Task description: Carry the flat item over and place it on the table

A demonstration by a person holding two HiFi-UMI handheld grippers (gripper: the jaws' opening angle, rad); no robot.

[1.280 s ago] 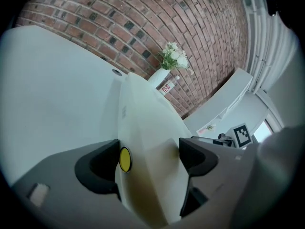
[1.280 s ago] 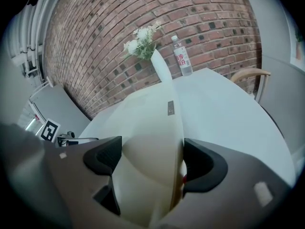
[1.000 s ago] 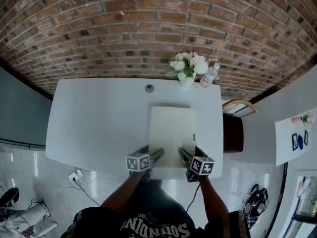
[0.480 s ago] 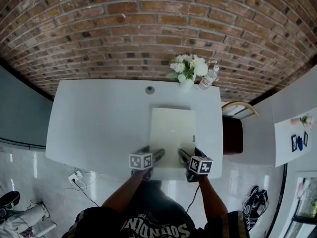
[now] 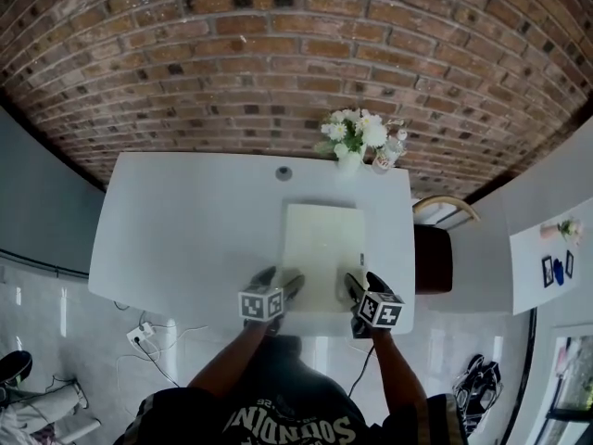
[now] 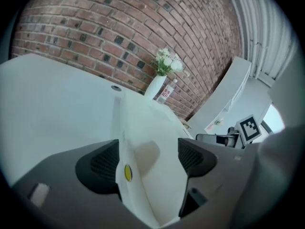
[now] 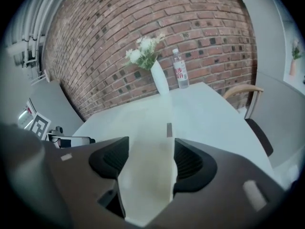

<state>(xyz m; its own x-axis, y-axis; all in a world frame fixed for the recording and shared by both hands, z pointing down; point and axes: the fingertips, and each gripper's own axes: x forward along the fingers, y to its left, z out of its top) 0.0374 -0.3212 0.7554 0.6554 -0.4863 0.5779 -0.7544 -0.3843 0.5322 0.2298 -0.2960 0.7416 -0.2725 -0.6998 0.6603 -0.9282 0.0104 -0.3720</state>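
A pale cream flat board (image 5: 322,248) lies on the white table (image 5: 185,230), right of its middle, reaching to the near edge. My left gripper (image 5: 289,286) grips the board's near left corner. My right gripper (image 5: 354,287) grips the near right corner. In the left gripper view the board (image 6: 143,123) fills the space between the pads of the left gripper (image 6: 147,159). In the right gripper view the board (image 7: 147,128) likewise spans the gap of the right gripper (image 7: 150,163), whose jaws have just been closing onto it.
A white vase of flowers (image 5: 352,135) and a water bottle (image 5: 384,156) stand at the table's far right edge. A round cable hole (image 5: 283,172) sits behind the board. A wooden chair (image 5: 435,248) stands at the table's right side. A brick wall runs behind.
Both grippers have risen slightly at the board's near edge. The board keeps its place on the table.
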